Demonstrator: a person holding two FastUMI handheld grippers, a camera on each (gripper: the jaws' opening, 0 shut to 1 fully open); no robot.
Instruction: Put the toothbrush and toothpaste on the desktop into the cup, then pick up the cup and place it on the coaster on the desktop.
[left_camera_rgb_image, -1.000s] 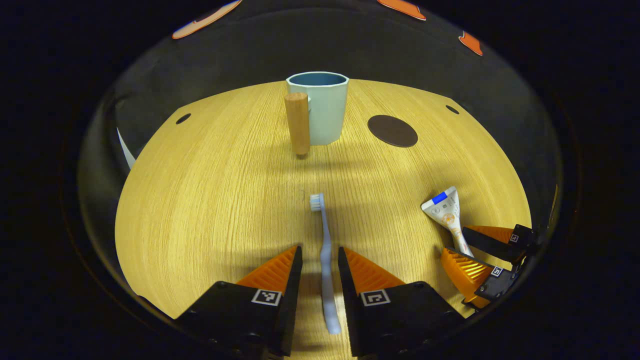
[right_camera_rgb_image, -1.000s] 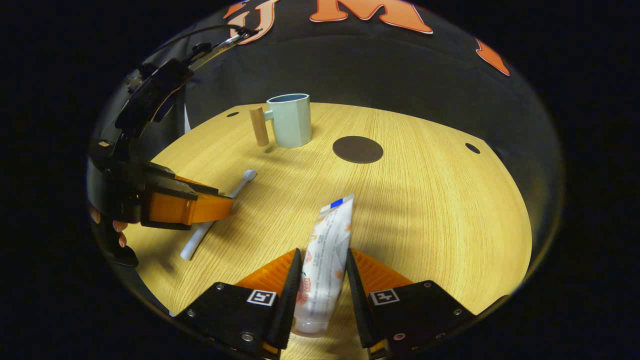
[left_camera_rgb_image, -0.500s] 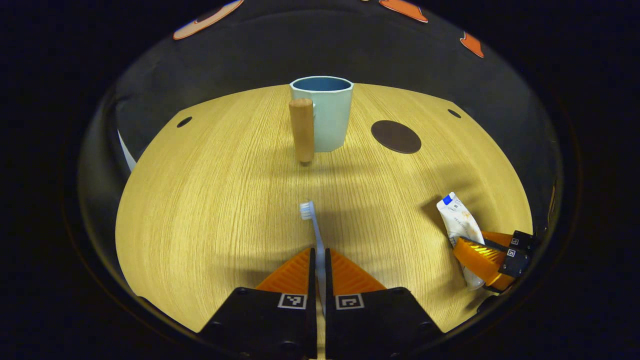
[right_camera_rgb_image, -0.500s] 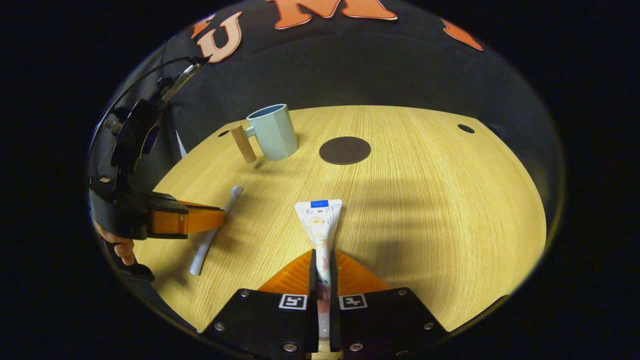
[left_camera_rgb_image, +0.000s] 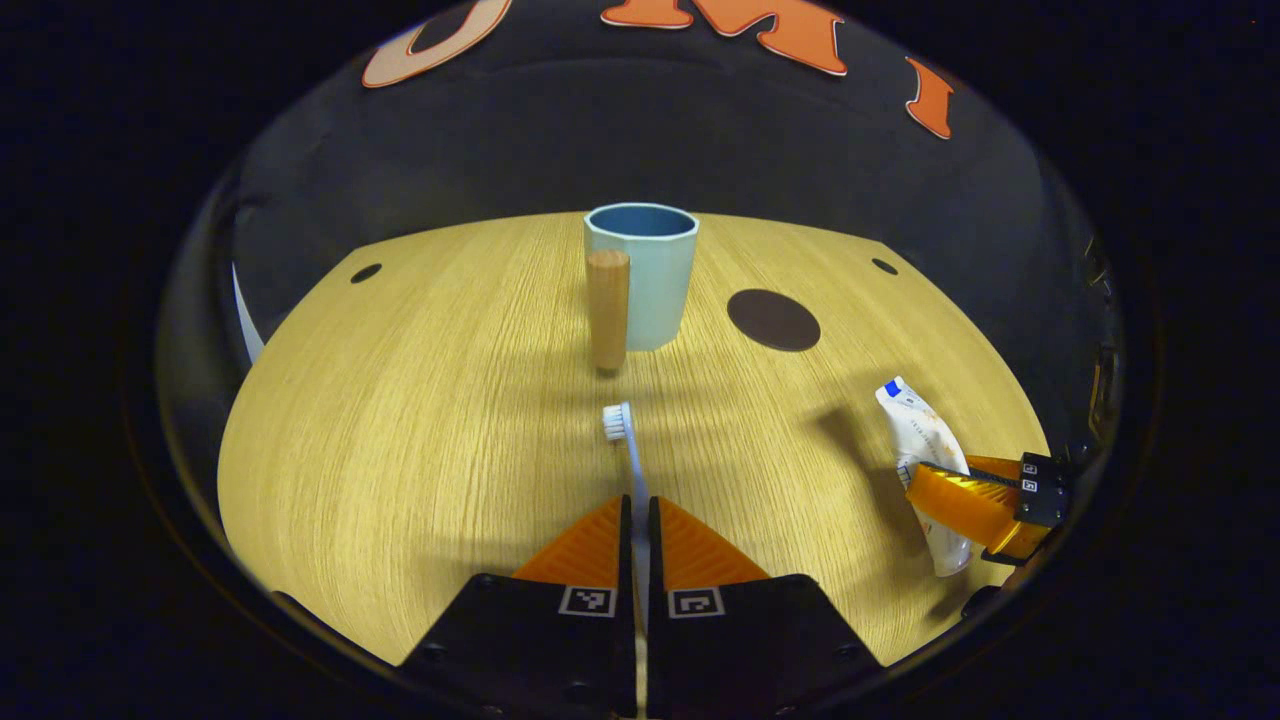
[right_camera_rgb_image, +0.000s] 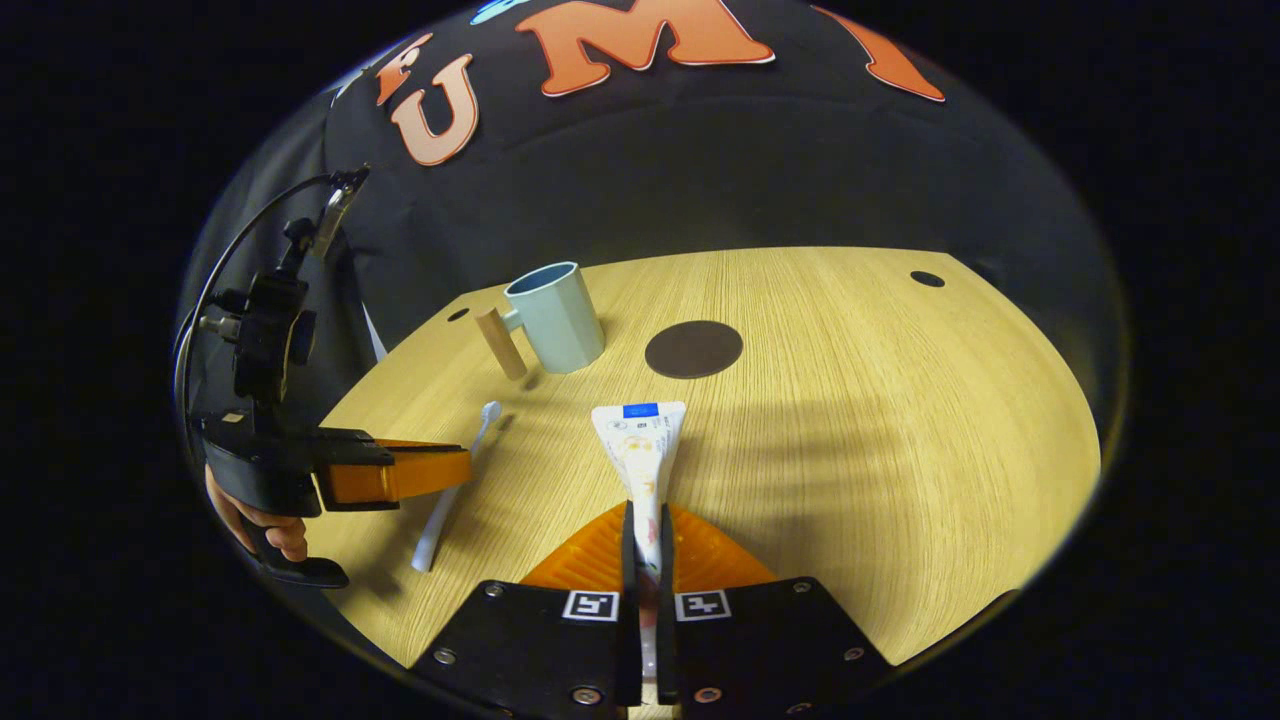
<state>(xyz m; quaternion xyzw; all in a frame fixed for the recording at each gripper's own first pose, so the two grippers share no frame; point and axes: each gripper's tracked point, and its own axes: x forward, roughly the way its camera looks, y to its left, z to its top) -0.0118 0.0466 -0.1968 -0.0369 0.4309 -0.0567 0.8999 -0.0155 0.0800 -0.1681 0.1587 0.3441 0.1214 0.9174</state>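
Holding both grips since half a second ago, my left gripper clamps the toothbrush, right gripper squeezes toothpaste, now lifted, cup far, a hand seen from the right gripper view.

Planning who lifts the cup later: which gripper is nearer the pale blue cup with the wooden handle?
Left. The left gripper, holding the toothbrush, points at the cup; the right gripper sits farther off, to its right.

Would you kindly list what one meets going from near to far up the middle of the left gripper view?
Left claw → toothbrush → wooden handle → light blue cup → black cloth wall.
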